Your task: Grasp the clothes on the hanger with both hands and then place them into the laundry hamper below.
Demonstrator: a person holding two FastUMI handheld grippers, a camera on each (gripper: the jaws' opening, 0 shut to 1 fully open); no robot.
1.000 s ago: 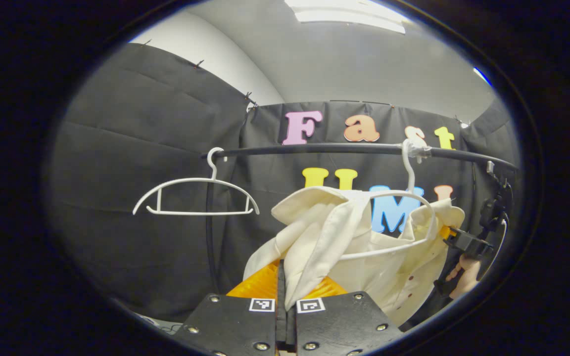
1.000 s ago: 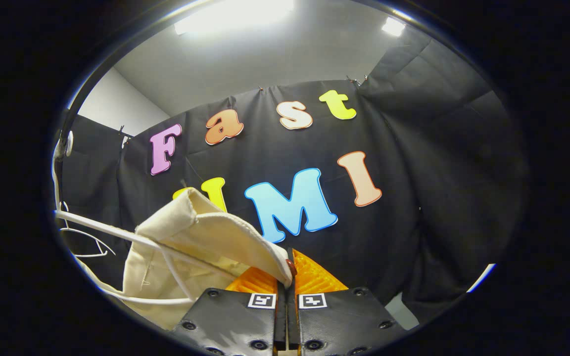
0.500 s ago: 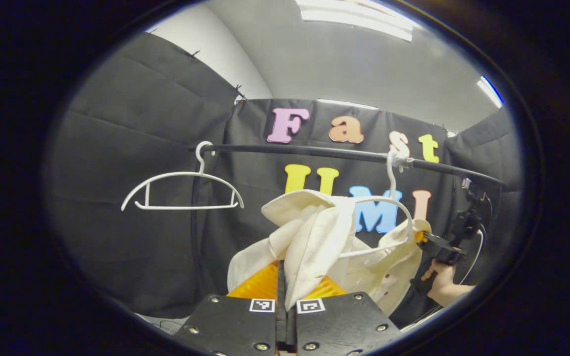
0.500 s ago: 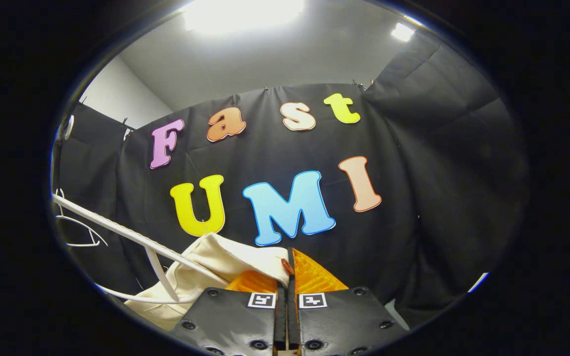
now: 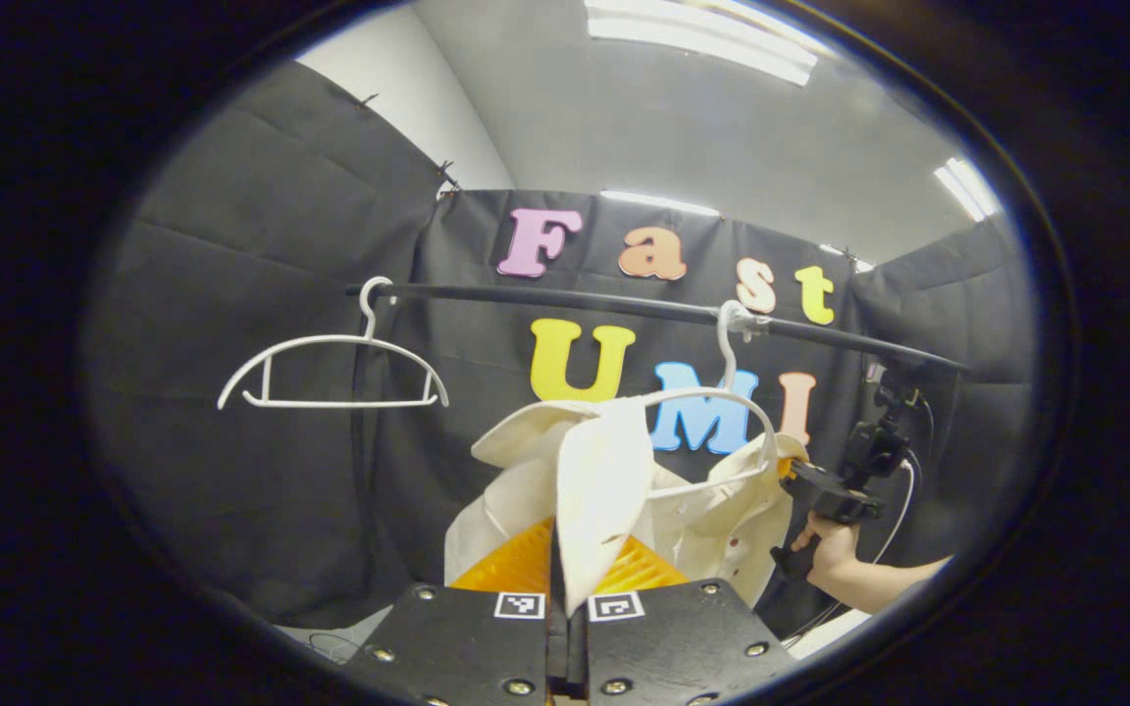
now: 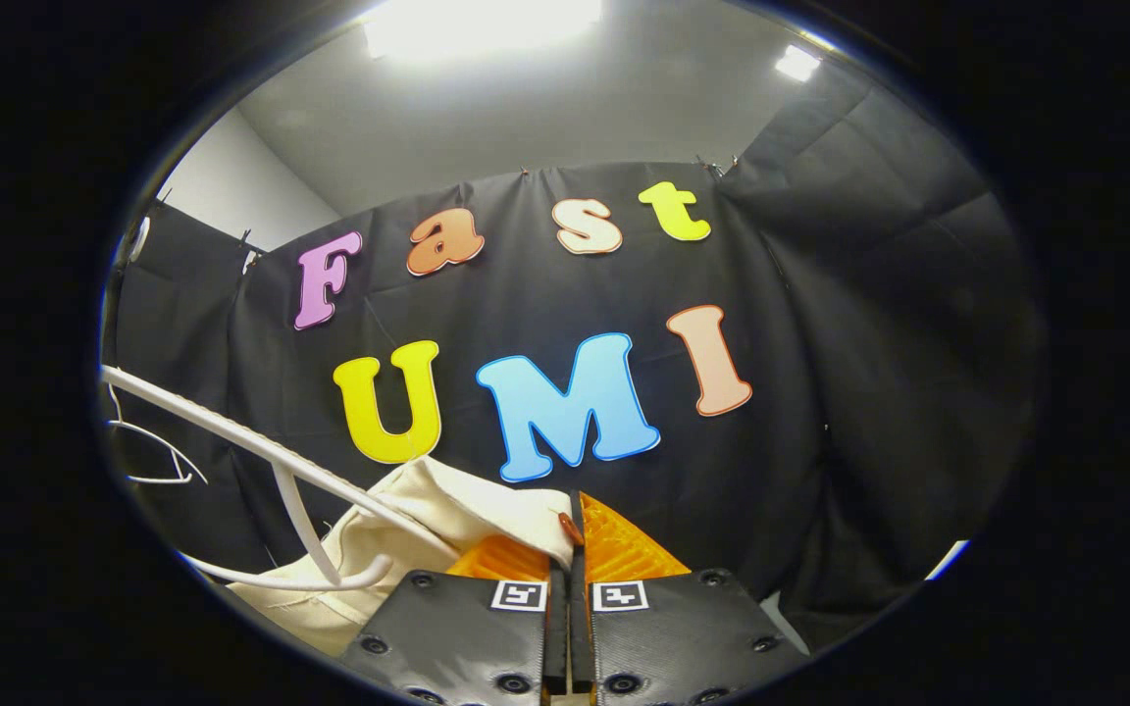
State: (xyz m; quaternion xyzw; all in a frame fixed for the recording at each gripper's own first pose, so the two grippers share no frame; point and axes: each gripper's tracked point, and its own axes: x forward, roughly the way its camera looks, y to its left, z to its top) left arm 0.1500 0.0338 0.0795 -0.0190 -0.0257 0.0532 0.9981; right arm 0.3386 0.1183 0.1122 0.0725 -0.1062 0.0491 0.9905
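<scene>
Meanwhile, the shirt (image 5: 614, 490) had slid lower off its hanger (image 5: 712, 422).
Both tongs, left (image 5: 565, 588) and right (image 6: 570, 569), stayed clenched on cloth; removal looked nearly done.

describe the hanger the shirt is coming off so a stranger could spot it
Find the black rail across the booth's wall. Two white hangers hook over it; take the right-hand hanger, in the cream shirt, not the bare hanger at the rail's left end.

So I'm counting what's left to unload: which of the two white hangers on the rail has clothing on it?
The right-hand hanger, nearer the right gripper, has the cream shirt draped on it; the left-hand hanger hangs bare.
</scene>
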